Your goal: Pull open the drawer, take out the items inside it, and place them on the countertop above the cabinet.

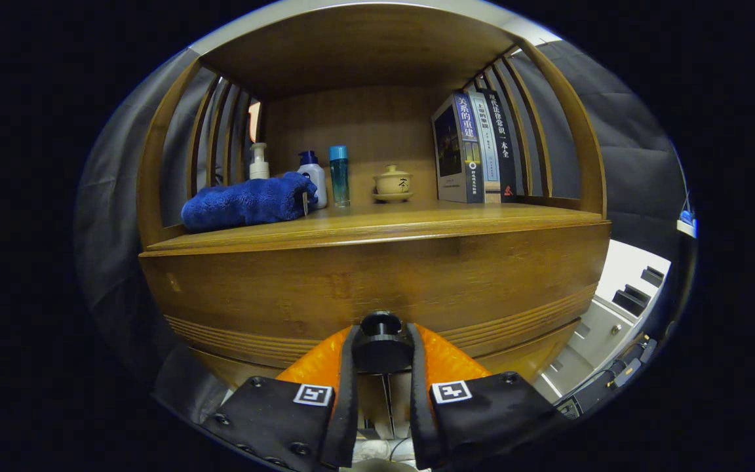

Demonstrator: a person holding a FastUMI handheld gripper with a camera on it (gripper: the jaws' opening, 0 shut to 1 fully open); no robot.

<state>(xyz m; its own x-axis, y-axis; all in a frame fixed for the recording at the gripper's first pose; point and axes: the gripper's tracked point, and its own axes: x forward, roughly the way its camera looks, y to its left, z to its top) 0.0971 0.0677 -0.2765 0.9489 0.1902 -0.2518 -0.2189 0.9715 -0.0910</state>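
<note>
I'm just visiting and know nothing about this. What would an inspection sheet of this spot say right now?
Surface: wooden countertop above the cabinet, bare along its front edge.
Job's things: drawer front looks closed; contents hidden.
Clutter: blue towel, three bottles, lidded cup, books, all on the countertop.
Grippers: hand-held gripper, fingers closed on the drawer's black knob.
Cables: some on the floor, beside the cabinet.
Surroundings: dark cloth wall.
</note>
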